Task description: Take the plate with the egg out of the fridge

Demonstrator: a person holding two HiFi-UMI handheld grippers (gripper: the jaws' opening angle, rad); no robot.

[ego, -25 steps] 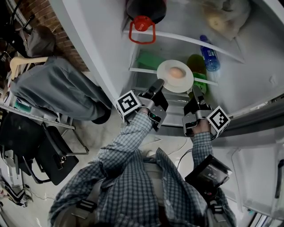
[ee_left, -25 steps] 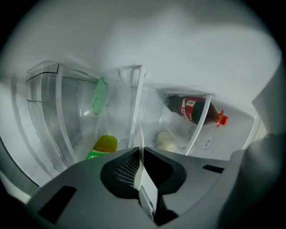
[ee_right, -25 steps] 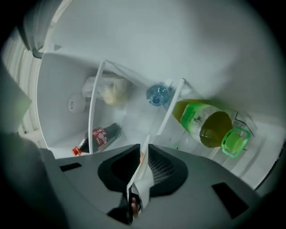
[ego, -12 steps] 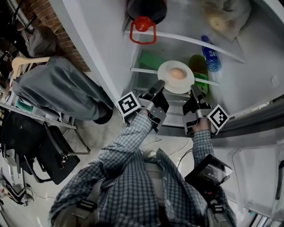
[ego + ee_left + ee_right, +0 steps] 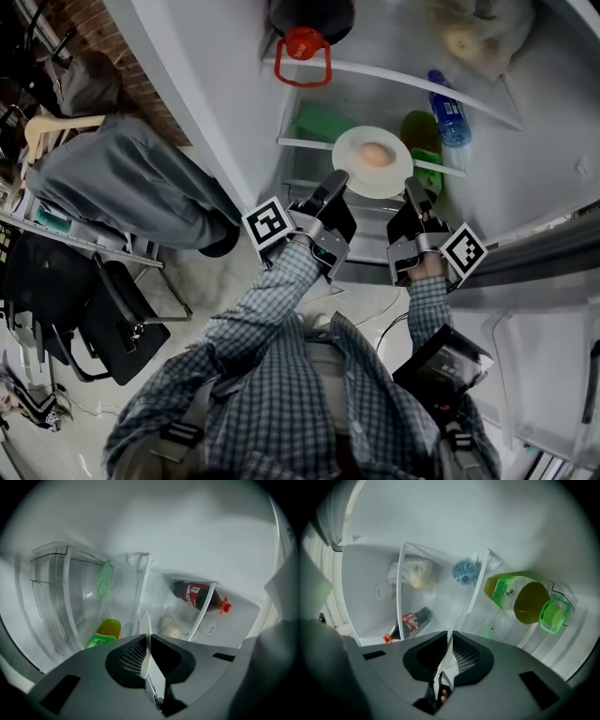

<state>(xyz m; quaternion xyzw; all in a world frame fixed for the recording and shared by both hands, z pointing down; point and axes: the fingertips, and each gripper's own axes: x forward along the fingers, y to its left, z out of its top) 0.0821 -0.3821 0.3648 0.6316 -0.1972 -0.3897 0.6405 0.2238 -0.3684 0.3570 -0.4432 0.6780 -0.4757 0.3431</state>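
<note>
A white plate (image 5: 355, 178) with a brown egg (image 5: 375, 155) on it hangs at the front of the fridge's middle shelf in the head view. My left gripper (image 5: 337, 180) is shut on the plate's left rim and my right gripper (image 5: 411, 190) on its right rim. In the left gripper view the plate (image 5: 146, 634) shows edge-on between the closed jaws of the left gripper (image 5: 146, 656). The right gripper view likewise shows the thin plate edge (image 5: 447, 652) clamped in the right gripper (image 5: 449, 649).
A green bottle (image 5: 419, 141) lies behind the plate, a blue-capped water bottle (image 5: 448, 114) beyond it. On the glass shelf (image 5: 403, 82) above are a dark bottle with a red handle (image 5: 302, 56) and a bagged item (image 5: 478, 33). A person in grey trousers (image 5: 112, 187) sits at left.
Hardly anything differs: both grippers keep their hold on the plate, which stays in nearly the same place at the shelf front.
</note>
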